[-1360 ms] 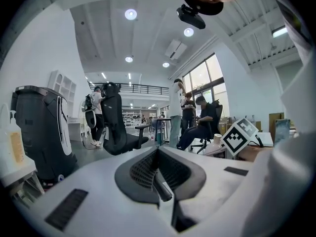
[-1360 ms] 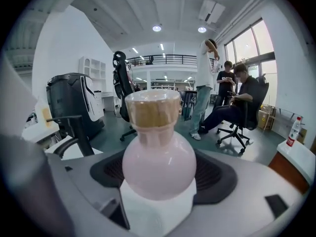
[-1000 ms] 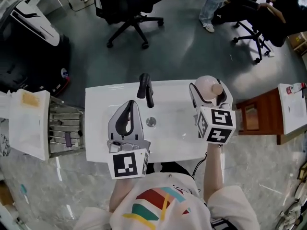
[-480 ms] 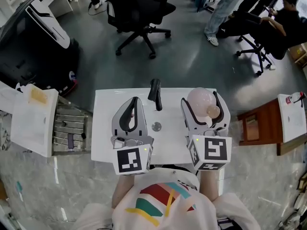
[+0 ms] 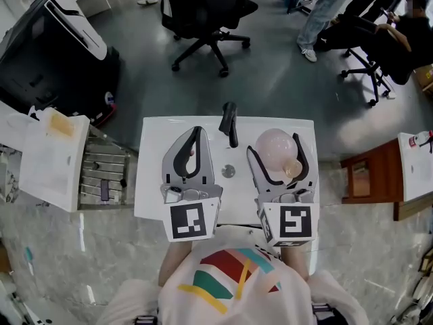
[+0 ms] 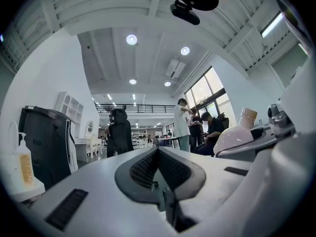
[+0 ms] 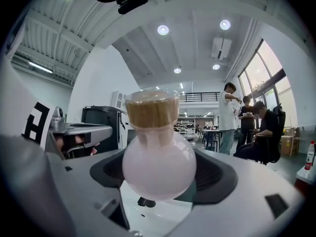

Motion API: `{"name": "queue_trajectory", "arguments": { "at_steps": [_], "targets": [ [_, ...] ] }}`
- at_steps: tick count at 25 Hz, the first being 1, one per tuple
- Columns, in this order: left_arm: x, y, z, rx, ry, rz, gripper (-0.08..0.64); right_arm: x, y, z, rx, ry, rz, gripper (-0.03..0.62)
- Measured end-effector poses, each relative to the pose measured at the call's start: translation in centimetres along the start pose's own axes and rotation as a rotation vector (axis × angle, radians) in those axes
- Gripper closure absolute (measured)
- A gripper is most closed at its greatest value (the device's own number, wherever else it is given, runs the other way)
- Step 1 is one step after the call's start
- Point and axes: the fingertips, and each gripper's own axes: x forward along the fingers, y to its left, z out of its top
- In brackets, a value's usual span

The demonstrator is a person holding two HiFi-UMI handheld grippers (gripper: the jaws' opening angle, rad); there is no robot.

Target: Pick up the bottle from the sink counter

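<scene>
Since the right claw (image 5: pixel 276 147) is clamped around the bottle (image 5: pixel 272 146), the grasp itself looks done. The right gripper view shows its two dark pads pressing the round pink body from either side, with the tan cap (image 7: pixel 151 107) above them and nothing else between the jaws. From the head view the bottle hangs over the right part of the white bench (image 5: pixel 150 193), to the right of the black tap (image 5: pixel 231 122) and the drain (image 5: pixel 229 171), its neck tipped toward the near right. Under the bottle, the right gripper view shows only white basin, so I judge it is clear of the surface, though the exact gap cannot be read from either view.

Meanwhile the left claw (image 5: pixel 196 133) hangs over the left part of the bench, jaws shut tip to tip and empty; its own view shows the ribbed pads meeting with nothing between them. It takes no part in the hold.

What remains, as I read it, is little: carry the bottle well clear of the bench and keep the grip firm. The smooth round body could slip or roll between the pads if the squeeze slackens, so a steady, level lift seems wise.
</scene>
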Motion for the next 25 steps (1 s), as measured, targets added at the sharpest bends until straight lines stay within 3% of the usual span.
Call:
{"name": "queue_trajectory", "arguments": {
  "at_steps": [25],
  "targets": [
    [-0.6,1.1,0.6,-0.007,-0.024,0.008,0.541,0.5,1.6,0.7,0.005,-0.012,0.048,0.204]
  ]
}}
